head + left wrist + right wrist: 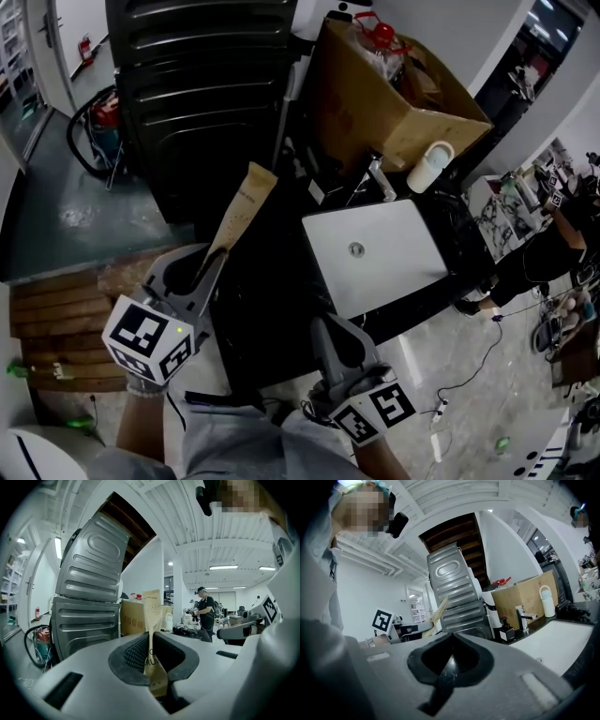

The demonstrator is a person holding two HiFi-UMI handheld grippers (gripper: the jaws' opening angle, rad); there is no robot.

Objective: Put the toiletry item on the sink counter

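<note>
The left tool (211, 267), at the lower left of the head view, is clamped on the packet (242, 208), a long, flat strip of tan kraft paper. The strip sticks out past the jaw tips and slants toward the upper centre of the frame, in the air over the left edge of the glossy black tabletop (281, 291). In the left gripper view the ribbed dark pads of the left tool (151, 638) pinch the packet (152, 609) near its lower end. Its broader, squared top stands upright above them, with faint print on it. The right tool (330, 330) sits at the lower centre of the head view with its jaws closed together and nothing between them. The right gripper view shows the same, the right tool's (451, 639) tips meeting in a point. A white rectangular sink (398, 253) with a round metal drain is set into the tabletop at centre right, and a chrome tap (380, 178) stands at its far rim. Beyond them are a white cylindrical bottle (429, 167) and an open cardboard box (375, 103). A dark cabinet (197, 94) of ribbed pressed metal fills the upper left.
</note>
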